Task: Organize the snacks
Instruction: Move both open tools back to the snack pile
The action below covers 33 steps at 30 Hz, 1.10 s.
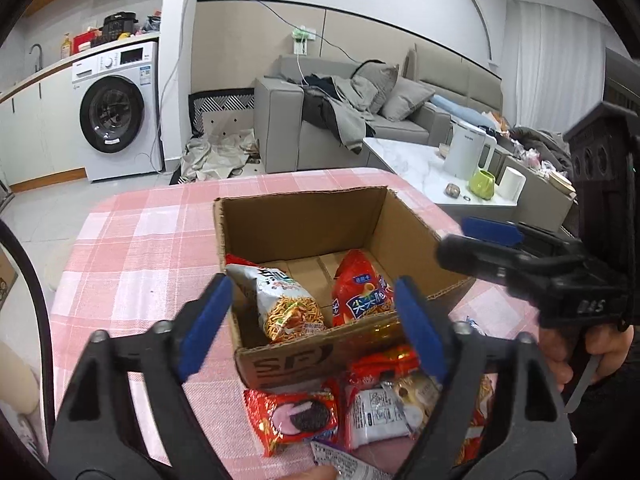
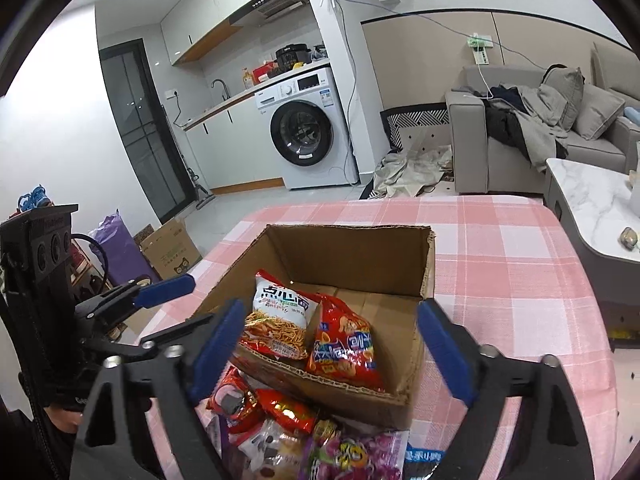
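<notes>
An open cardboard box [image 1: 304,224] [image 2: 352,256] stands on the pink checked tablecloth. Inside it lie a white noodle-snack bag [image 1: 286,304] [image 2: 278,320] and a red chip bag [image 1: 362,288] [image 2: 346,344]. A pile of loose snacks lies in front of the box: a red cookie pack [image 1: 294,420], a white packet [image 1: 376,412], red packs [image 2: 286,408] and a purple candy bag [image 2: 360,456]. My left gripper [image 1: 316,328] is open and empty above the box's near wall. My right gripper [image 2: 332,348] is open and empty above the box. Each gripper shows in the other's view [image 1: 492,248] [image 2: 160,300].
The table's [image 2: 520,280] far edge drops to a tiled floor. A marble coffee table [image 1: 420,164] with a kettle and a green cup stands to the right. A sofa, a washing machine [image 2: 304,136] and a floor-standing carton [image 2: 172,248] lie beyond.
</notes>
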Each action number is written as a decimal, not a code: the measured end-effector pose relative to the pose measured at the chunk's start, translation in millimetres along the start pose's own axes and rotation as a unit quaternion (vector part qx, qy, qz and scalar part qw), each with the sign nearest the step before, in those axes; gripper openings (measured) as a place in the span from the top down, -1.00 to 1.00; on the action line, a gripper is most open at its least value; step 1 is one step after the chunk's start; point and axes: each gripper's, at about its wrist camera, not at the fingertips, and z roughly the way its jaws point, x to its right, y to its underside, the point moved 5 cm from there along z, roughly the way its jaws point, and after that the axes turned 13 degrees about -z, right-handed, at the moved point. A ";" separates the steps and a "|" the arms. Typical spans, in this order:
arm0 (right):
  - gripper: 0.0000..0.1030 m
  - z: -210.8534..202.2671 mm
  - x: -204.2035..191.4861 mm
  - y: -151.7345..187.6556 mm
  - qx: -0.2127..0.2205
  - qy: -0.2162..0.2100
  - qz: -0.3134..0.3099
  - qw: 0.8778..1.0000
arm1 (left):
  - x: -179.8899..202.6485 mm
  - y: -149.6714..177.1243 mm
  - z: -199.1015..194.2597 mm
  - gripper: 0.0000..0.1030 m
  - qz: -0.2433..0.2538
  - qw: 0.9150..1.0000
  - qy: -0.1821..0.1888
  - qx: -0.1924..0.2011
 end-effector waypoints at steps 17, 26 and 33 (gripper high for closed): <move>-0.99 -68.8 -13.5 62.9 0.016 0.028 0.012 0.999 | -18.9 64.1 -75.6 -0.99 -0.001 0.999 -0.032 0.007; -0.99 -77.5 -28.4 93.3 0.003 0.029 0.015 0.999 | -29.1 101.6 -87.8 -0.99 0.000 0.999 -0.041 -0.007; -0.99 -76.3 -36.5 110.4 -0.011 0.028 0.011 0.999 | -30.6 119.7 -82.4 -0.99 -0.001 0.999 -0.042 -0.026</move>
